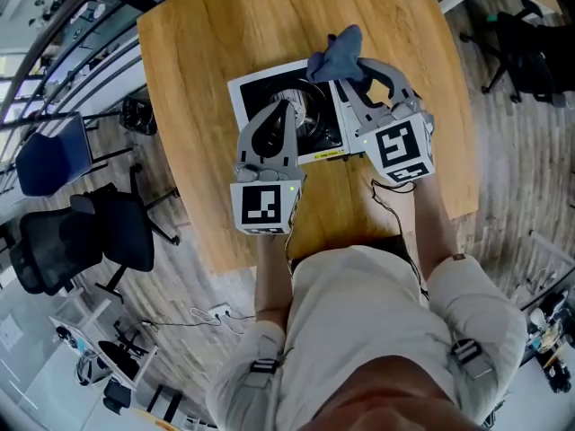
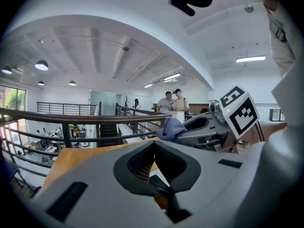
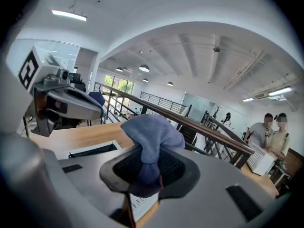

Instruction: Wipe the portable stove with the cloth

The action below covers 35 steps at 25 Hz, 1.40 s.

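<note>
The portable stove [image 1: 248, 92], white with a black top and round burner, sits mid-table on the wooden table [image 1: 207, 34]. My left gripper [image 1: 282, 108] hovers over the burner, its jaws shut with nothing between them. My right gripper [image 1: 344, 72] is at the stove's far right corner, shut on a blue cloth [image 1: 337, 50] that bunches out past the tips. The right gripper view shows the cloth [image 3: 151, 134] pinched between the pads, and the stove [image 3: 92, 149] below left. In the left gripper view the cloth [image 2: 170, 128] hangs from the right gripper [image 2: 184, 130].
Black office chairs [image 1: 85, 233] and a blue chair [image 1: 52, 158] stand left of the table, another black chair [image 1: 530, 48] at the far right. A railing [image 2: 71, 122] runs beyond the table's far edge. Two people [image 2: 173, 101] stand far off.
</note>
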Motion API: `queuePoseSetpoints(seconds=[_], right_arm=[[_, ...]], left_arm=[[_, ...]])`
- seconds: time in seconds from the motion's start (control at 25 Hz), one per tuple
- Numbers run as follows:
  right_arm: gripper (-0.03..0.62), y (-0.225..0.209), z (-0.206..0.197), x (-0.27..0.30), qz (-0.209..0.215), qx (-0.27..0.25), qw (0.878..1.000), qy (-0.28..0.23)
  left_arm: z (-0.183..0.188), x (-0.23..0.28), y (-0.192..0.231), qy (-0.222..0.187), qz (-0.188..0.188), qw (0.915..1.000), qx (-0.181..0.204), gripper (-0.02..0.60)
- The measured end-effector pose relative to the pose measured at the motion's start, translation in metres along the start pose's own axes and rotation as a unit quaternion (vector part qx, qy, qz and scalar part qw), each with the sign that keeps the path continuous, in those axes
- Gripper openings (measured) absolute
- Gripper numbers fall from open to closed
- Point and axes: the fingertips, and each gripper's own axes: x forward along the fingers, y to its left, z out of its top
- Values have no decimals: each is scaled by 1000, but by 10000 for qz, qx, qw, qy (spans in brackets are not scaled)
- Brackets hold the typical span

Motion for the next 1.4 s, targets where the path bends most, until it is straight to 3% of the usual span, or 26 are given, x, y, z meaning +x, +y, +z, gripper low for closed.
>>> queuePoseSetpoints(seconds=[0.6, 1.4], right_arm=[[102, 49, 43, -94, -98, 447, 9968, -657], [101, 86, 61, -128, -66, 420, 9960, -781]], left_arm=[[24, -85, -15, -292, 54, 9995, 87, 20], [28, -124, -26, -434, -11, 9990, 105, 20]])
